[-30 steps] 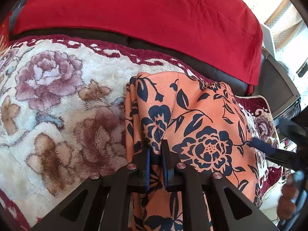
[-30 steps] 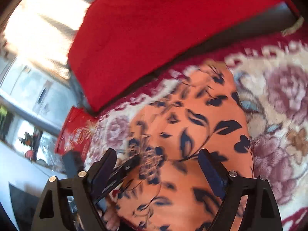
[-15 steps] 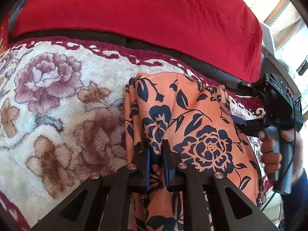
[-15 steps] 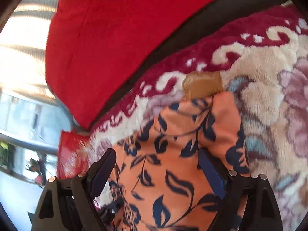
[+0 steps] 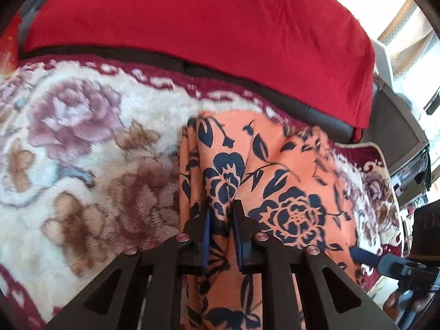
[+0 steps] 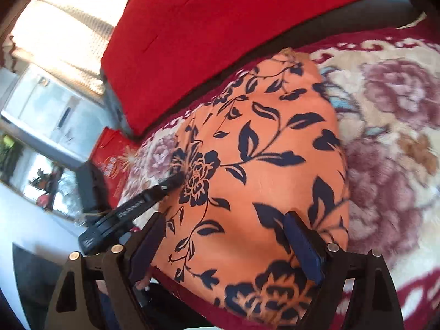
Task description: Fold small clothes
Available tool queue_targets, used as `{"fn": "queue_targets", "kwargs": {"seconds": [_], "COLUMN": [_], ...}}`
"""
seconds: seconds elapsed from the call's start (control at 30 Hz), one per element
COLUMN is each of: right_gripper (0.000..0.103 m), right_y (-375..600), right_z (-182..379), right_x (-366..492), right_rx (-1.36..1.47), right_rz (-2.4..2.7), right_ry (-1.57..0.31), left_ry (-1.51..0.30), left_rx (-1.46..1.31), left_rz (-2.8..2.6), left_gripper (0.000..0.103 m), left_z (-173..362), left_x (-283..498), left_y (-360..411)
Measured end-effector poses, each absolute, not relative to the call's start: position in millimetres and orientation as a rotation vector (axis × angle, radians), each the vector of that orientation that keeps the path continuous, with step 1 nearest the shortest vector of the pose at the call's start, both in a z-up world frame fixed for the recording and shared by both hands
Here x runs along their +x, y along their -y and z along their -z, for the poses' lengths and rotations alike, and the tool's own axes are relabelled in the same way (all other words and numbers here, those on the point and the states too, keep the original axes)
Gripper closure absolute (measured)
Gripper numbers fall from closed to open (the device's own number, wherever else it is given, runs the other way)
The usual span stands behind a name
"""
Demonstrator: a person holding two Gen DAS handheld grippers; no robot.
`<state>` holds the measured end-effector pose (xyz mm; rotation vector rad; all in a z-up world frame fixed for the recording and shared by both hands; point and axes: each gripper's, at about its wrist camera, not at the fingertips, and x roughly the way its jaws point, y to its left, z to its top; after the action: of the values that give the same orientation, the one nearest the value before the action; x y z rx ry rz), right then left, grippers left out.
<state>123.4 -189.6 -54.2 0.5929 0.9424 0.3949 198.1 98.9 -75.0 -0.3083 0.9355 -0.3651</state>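
- While my left gripper (image 5: 221, 236) pinches a ridge of the orange floral garment (image 5: 275, 170), its jaws sit nearly together on the cloth.
- My right gripper (image 6: 222, 250) hovers over the same garment (image 6: 261, 148), jaws spread wide, holding nothing.
- Garment: lies on the plush floral blanket (image 5: 82, 143), in front of the red cushion (image 5: 209, 27).
- Progress, as I judge it: garment already doubled into a narrow, layered panel; at least one fold and a final smoothing remain.
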Motion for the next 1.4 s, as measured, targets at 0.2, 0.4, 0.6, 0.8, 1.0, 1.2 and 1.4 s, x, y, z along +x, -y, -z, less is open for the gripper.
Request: {"fn": "queue_targets", "kwargs": {"seconds": [0.2, 0.4, 0.6, 0.8, 1.0, 1.2, 1.4], "right_gripper": [0.014, 0.014, 0.015, 0.014, 0.014, 0.014, 0.014], "right_y": [170.3, 183.0, 205.0, 197.7, 195.9, 208.8, 237.5], "right_z": [57.5, 60.3, 74.9, 52.6, 66.5, 44.5, 64.2], "right_x": [101.0, 93.7, 84.1, 75.9, 87.5, 99.8, 126.7], "right_rx": [0.559, 0.603, 0.638, 0.593, 0.635, 0.591, 0.629], "right_rz": [-0.456, -0.439, -0.434, -0.447, -0.404, -0.337, -0.229], "right_ry": [-0.951, -0.945, -0.953, -0.889, -0.932, -0.866, -0.895], "left_ry": [-0.896, -1.019, -1.007, -0.932, -0.949, -0.937, -0.895], "left_rx": [-0.195, -0.241, -0.216, -0.207, -0.153, -0.177, -0.286], "left_rz": [0.466, 0.409, 0.402, 0.385, 0.379, 0.386, 0.351], "left_gripper": [0.074, 0.061, 0.058, 0.058, 0.058, 0.056, 0.027], "left_z": [58.4, 89.0, 94.6, 83.6, 89.7, 82.9, 73.8], "left_x": [145.9, 145.2, 143.0, 136.7, 137.0, 136.1, 146.1], "left_y": [-94.4, -112.9, -113.5, -115.2, -108.2, -109.3, -120.1]}}
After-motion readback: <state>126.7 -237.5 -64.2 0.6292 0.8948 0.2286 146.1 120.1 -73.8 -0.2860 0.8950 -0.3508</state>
